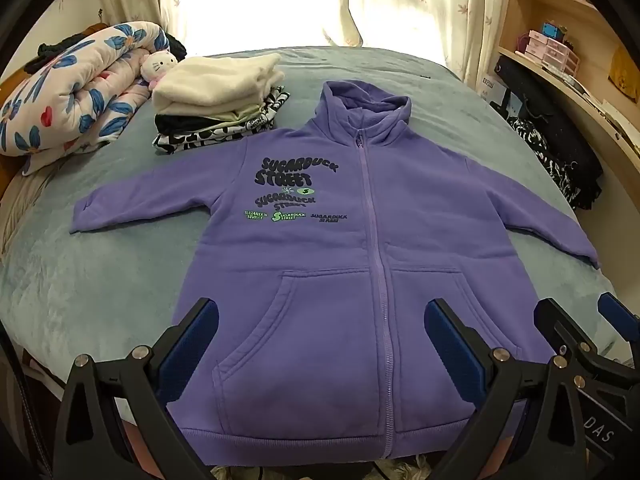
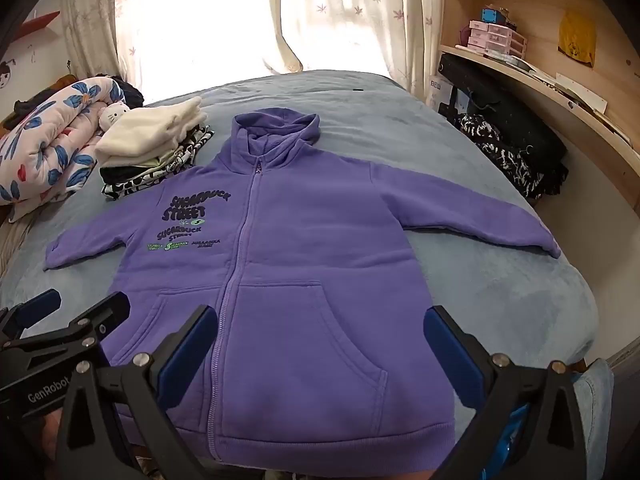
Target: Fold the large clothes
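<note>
A purple zip hoodie lies flat, front up, on the grey-blue bed, zipped shut, both sleeves spread out and the hood pointing to the window. My left gripper hovers open above its left pocket, nothing between the blue pads. My right gripper hovers open above the right pocket, also with nothing in it. Each gripper shows at the edge of the other's view: the right gripper and the left gripper.
A stack of folded clothes sits beyond the hoodie's left sleeve. A floral quilt with a plush cat lies further left. Dark clothes hang off the bed's right side beside a curved wooden shelf.
</note>
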Demonstrator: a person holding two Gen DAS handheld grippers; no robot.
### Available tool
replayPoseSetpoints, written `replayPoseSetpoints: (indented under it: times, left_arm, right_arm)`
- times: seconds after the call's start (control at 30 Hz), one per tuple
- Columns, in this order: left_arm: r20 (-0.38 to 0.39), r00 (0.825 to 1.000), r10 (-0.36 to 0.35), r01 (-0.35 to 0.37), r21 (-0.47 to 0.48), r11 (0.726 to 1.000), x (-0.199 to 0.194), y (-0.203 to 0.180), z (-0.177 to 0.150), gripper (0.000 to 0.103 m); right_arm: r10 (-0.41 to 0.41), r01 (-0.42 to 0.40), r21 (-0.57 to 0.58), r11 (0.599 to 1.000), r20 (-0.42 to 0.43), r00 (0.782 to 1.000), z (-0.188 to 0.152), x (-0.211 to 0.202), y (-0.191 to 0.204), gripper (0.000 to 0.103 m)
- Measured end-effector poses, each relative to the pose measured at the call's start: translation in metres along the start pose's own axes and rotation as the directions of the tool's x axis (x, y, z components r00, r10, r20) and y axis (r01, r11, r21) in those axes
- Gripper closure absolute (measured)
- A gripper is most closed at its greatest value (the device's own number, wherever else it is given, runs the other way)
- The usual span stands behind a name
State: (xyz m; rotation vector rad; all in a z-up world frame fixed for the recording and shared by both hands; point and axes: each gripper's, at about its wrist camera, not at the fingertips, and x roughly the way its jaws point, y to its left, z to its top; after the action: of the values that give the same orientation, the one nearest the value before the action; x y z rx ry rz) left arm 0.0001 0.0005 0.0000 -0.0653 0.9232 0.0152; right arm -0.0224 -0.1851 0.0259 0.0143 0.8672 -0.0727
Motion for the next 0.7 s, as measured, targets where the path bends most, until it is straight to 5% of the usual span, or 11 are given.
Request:
replayPoseSetpoints:
  times: [0.7]
  left_arm:
    - [-0.017, 1.0, 0.01, -0.01, 0.004, 1.0, 0.0041, -0.0015, -0.0023, 0.003]
  right_arm:
    - [-0.001, 0.001, 0.001, 1.0, -0.008, 1.0, -0.0049, 0.0054, -0.0017, 0.0]
